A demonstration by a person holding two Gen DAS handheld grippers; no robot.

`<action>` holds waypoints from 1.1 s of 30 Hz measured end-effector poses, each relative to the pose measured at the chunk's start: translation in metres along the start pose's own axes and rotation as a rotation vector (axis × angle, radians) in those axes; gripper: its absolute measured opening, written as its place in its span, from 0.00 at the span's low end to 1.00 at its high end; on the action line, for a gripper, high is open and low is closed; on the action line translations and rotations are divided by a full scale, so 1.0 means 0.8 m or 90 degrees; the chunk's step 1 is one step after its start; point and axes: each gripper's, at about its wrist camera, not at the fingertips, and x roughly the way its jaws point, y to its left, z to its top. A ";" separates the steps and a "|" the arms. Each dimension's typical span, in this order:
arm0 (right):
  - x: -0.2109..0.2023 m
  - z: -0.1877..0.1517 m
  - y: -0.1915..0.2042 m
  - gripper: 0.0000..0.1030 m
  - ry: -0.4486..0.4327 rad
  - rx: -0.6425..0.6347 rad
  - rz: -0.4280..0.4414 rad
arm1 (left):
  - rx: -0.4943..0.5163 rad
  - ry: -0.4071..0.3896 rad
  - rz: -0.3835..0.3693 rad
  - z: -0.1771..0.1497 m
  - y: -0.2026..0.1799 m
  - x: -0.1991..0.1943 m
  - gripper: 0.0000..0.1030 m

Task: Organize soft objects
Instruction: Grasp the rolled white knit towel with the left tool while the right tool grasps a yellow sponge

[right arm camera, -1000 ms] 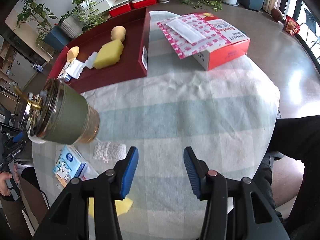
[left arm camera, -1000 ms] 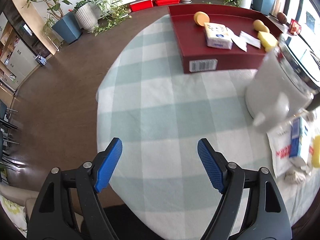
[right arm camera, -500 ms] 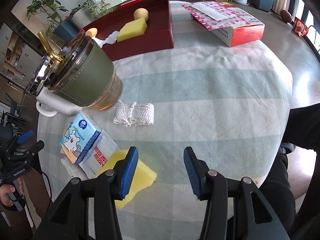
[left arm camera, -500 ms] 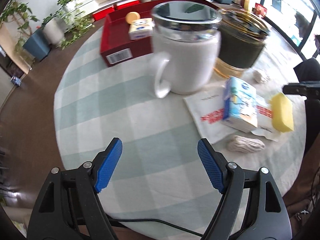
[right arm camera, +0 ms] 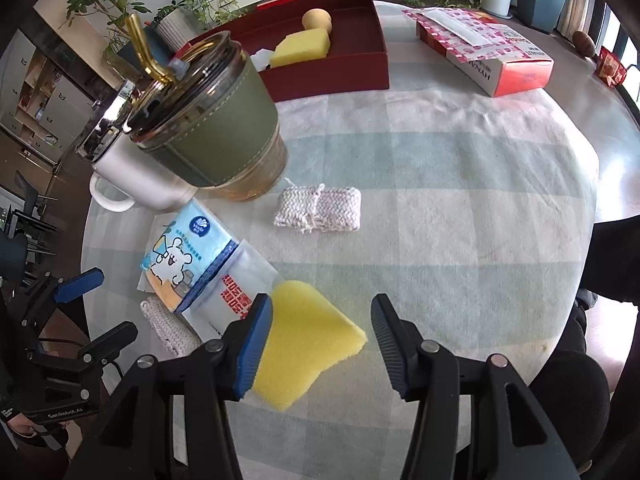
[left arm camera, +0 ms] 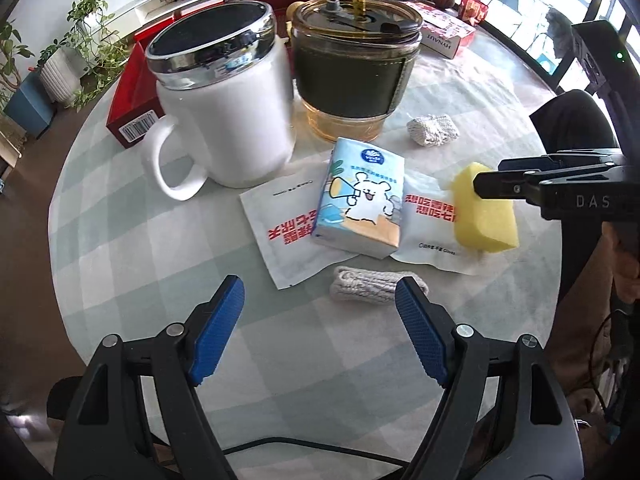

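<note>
My left gripper (left arm camera: 320, 332) hangs wide open over a rope bundle (left arm camera: 368, 286). Next comes the tissue pack (left arm camera: 360, 196) with a bear and "Vinda". My right gripper (right arm camera: 320, 344), jaws just opening, has the yellow sponge (right arm camera: 308, 344) between them, not squeezed. Only its camera shows inside the red tray (right arm camera: 352, 72); the green cup (left arm camera: 356, 64) blocks mine.
</note>
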 end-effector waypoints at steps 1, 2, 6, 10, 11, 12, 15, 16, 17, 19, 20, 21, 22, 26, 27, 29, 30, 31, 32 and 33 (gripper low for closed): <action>0.001 -0.002 0.002 0.53 0.000 0.000 0.002 | 0.002 0.002 -0.004 0.001 -0.002 0.002 0.75; 0.002 -0.004 0.004 0.55 0.000 0.001 0.002 | 0.000 0.004 -0.011 0.002 -0.005 0.003 0.75; 0.005 -0.008 0.013 0.57 -0.007 -0.004 -0.011 | -0.030 0.020 -0.058 0.002 -0.010 0.016 0.75; 0.009 -0.009 0.026 0.61 -0.016 -0.031 -0.041 | -0.043 0.036 -0.067 0.002 -0.014 0.031 0.75; 0.010 -0.008 0.027 0.61 -0.017 -0.031 -0.043 | -0.045 0.037 -0.067 0.002 -0.015 0.034 0.75; 0.012 -0.007 0.029 0.62 -0.016 -0.031 -0.043 | -0.050 0.036 -0.066 0.002 -0.014 0.036 0.75; 0.015 -0.006 0.029 0.66 -0.016 -0.035 -0.057 | -0.064 0.043 -0.063 0.001 -0.011 0.046 0.75; 0.013 -0.005 0.029 0.67 -0.018 -0.038 -0.063 | -0.066 0.049 -0.065 0.000 -0.011 0.049 0.75; 0.014 -0.006 0.031 0.68 -0.020 -0.043 -0.066 | -0.067 0.055 -0.064 -0.002 -0.012 0.053 0.75; 0.015 -0.006 0.033 0.68 -0.019 -0.043 -0.067 | -0.055 0.047 -0.050 -0.005 -0.016 0.053 0.74; 0.015 -0.007 0.031 0.68 -0.019 -0.039 -0.067 | -0.050 0.046 -0.046 -0.005 -0.017 0.053 0.74; 0.016 -0.008 0.031 0.69 -0.017 -0.036 -0.065 | -0.046 0.045 -0.043 -0.005 -0.016 0.052 0.74; 0.016 -0.009 0.031 0.69 -0.015 -0.034 -0.066 | -0.045 0.042 -0.041 -0.006 -0.016 0.051 0.71; 0.013 -0.011 0.035 0.69 -0.013 -0.032 -0.064 | -0.054 0.023 -0.046 -0.008 -0.013 0.047 0.57; 0.012 -0.011 0.035 0.69 -0.012 -0.032 -0.065 | -0.053 0.021 -0.047 -0.009 -0.012 0.046 0.57; 0.013 -0.013 0.037 0.69 -0.013 -0.032 -0.068 | -0.051 0.017 -0.046 -0.010 -0.011 0.045 0.56; 0.015 -0.012 0.037 0.72 -0.011 -0.030 -0.072 | -0.051 0.014 -0.046 -0.010 -0.011 0.043 0.55; 0.017 -0.014 0.038 0.74 -0.011 -0.027 -0.074 | -0.051 0.011 -0.045 -0.010 -0.011 0.043 0.54; 0.018 -0.016 0.038 0.76 -0.010 -0.022 -0.070 | -0.051 0.007 -0.043 -0.010 -0.011 0.042 0.54; 0.022 -0.016 0.036 0.77 -0.004 -0.015 -0.064 | -0.051 0.005 -0.041 -0.011 -0.010 0.041 0.54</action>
